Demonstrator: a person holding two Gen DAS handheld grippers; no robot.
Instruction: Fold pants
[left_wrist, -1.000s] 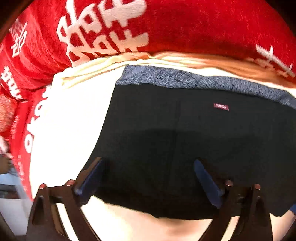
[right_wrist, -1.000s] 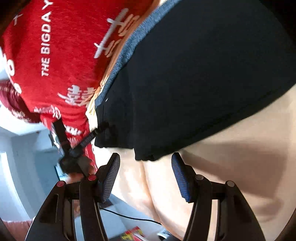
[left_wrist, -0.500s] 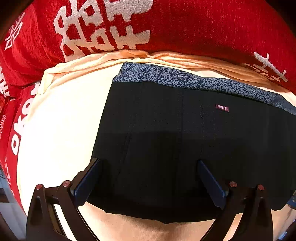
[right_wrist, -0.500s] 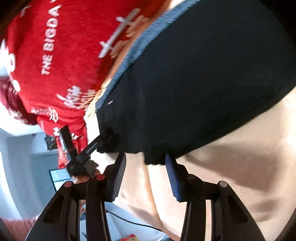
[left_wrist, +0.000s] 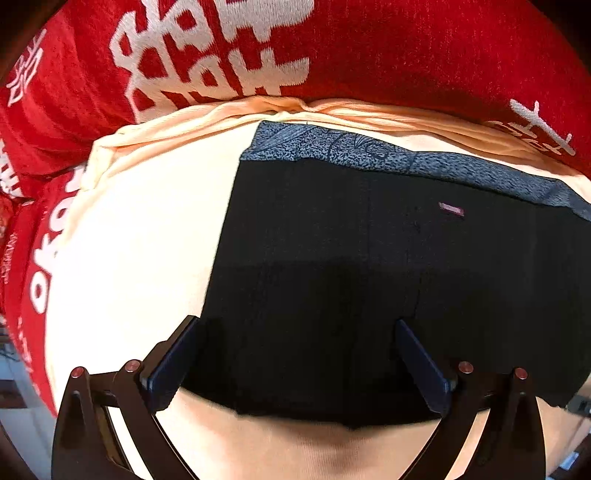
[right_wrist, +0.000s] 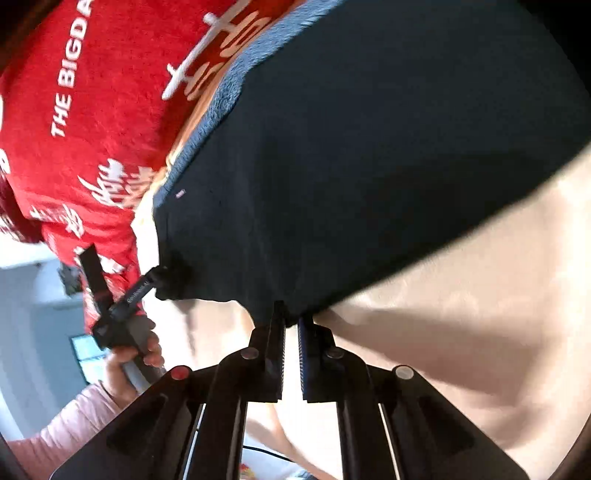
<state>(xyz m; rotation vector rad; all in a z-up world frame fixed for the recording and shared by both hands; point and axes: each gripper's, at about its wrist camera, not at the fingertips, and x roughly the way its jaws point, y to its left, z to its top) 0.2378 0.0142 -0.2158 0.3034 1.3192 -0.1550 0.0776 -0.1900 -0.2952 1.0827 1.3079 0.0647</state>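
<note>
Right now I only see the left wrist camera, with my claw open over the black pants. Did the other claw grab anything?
Observer: Yes. The right claw has just closed and pinches the near edge of the black pants.
Operator: Where does my claw look from over there?
Observer: The left claw shows at the pants' far corner on the same edge, off to the left in the right wrist view.
Operator: Can you see who holds it?
Observer: Only a hand with a pink sleeve, wrapped round its handle.
</note>
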